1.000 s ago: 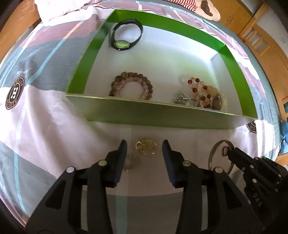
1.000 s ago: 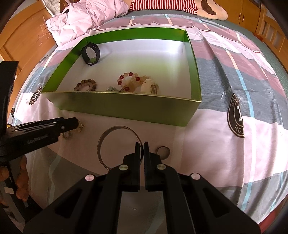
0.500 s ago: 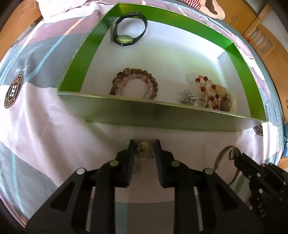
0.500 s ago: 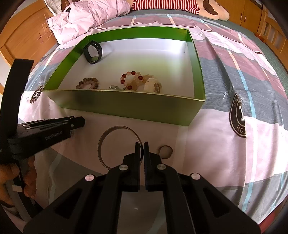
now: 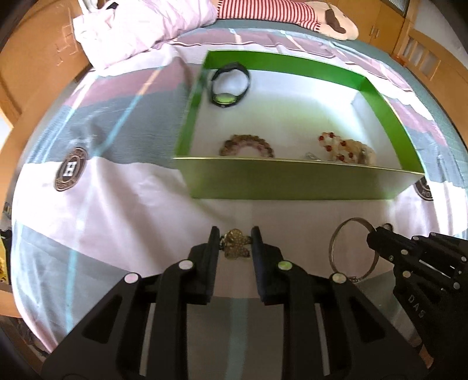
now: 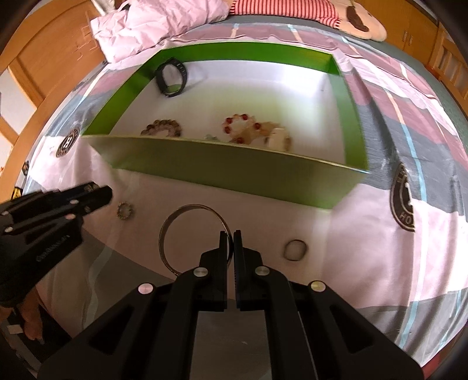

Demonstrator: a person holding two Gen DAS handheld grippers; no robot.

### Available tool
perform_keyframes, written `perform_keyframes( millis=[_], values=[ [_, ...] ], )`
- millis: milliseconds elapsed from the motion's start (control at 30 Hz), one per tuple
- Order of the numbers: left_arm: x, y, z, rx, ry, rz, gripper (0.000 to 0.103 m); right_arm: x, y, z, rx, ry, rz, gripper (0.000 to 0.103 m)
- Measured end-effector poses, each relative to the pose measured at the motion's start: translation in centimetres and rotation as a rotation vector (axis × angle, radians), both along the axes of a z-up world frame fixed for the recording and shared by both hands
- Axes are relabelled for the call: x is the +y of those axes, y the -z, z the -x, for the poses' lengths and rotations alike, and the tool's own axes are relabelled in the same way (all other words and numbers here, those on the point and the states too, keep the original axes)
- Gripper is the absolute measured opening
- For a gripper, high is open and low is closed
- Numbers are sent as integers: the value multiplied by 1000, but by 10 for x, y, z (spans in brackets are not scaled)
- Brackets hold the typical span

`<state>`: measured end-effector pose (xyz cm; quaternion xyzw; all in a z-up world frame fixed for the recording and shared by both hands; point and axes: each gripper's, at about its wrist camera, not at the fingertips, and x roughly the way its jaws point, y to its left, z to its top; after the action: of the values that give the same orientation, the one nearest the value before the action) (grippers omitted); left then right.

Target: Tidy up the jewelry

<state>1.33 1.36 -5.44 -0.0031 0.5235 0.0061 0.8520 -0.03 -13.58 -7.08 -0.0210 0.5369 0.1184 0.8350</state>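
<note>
My left gripper (image 5: 235, 236) is shut on a small gold brooch (image 5: 235, 247) and holds it above the bedspread, in front of the green box (image 5: 292, 182). My right gripper (image 6: 230, 238) is shut on the rim of a metal bangle (image 6: 175, 231), also seen in the left wrist view (image 5: 336, 248). The box holds a black watch (image 5: 229, 86), a brown bead bracelet (image 5: 248, 143) and a red-and-pale bead bracelet (image 5: 342, 149). A small gold ring-shaped piece (image 6: 125, 211) and a dark ring (image 6: 295, 250) lie on the bedspread.
The box stands on a striped bedspread (image 5: 117, 187) with round logo patches. A pink quilt (image 5: 140, 26) and a striped plush toy (image 5: 292, 14) lie at the far end. Wooden bed frame and cabinets surround the bed.
My left gripper closed on the gold brooch and lifted it, pulling back from the box. My right gripper stays shut on the bangle and has risen a little.
</note>
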Motion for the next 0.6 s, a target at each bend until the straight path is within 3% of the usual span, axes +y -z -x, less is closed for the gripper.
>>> perform_keyframes(
  millis=[600],
  values=[
    [11, -4, 3, -6, -8, -28, 22, 19, 4, -7, -6, -7, -1, 3]
  ],
)
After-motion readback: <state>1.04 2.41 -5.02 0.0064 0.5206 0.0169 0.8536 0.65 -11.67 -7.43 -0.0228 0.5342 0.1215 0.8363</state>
